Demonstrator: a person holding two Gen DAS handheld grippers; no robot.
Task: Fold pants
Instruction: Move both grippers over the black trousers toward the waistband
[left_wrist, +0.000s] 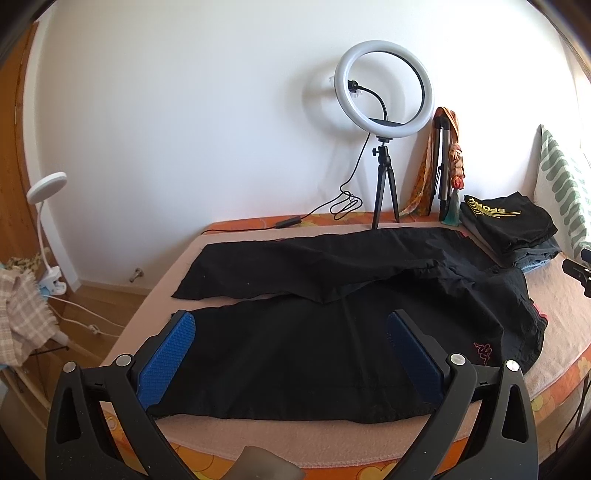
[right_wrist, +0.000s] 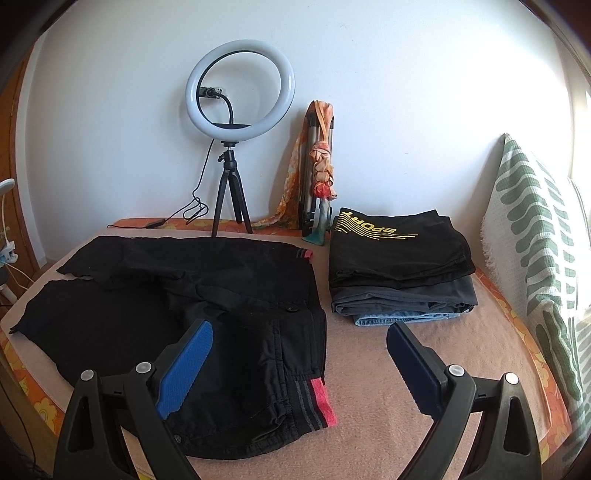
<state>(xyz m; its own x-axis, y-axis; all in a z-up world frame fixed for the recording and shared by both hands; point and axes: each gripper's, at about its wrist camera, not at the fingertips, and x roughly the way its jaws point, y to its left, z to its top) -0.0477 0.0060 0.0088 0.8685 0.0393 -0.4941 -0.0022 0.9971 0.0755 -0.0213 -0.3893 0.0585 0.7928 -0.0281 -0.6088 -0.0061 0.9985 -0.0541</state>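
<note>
Black pants (left_wrist: 332, 332) lie spread flat on the bed, legs pointing left, waist to the right. In the right wrist view the pants (right_wrist: 184, 295) show a waistband with a pink and grey stripe (right_wrist: 317, 402) near the front edge. My left gripper (left_wrist: 291, 332) is open and empty, hovering above the near leg. My right gripper (right_wrist: 299, 339) is open and empty, above the waist end, its left finger over the fabric and its right finger over bare bed.
A stack of folded clothes (right_wrist: 399, 266) sits right of the pants, also in the left wrist view (left_wrist: 513, 229). A ring light on a tripod (left_wrist: 384, 129) and a folded tripod with a scarf (right_wrist: 317, 166) stand by the wall. A green-patterned pillow (right_wrist: 535, 240) lies at right.
</note>
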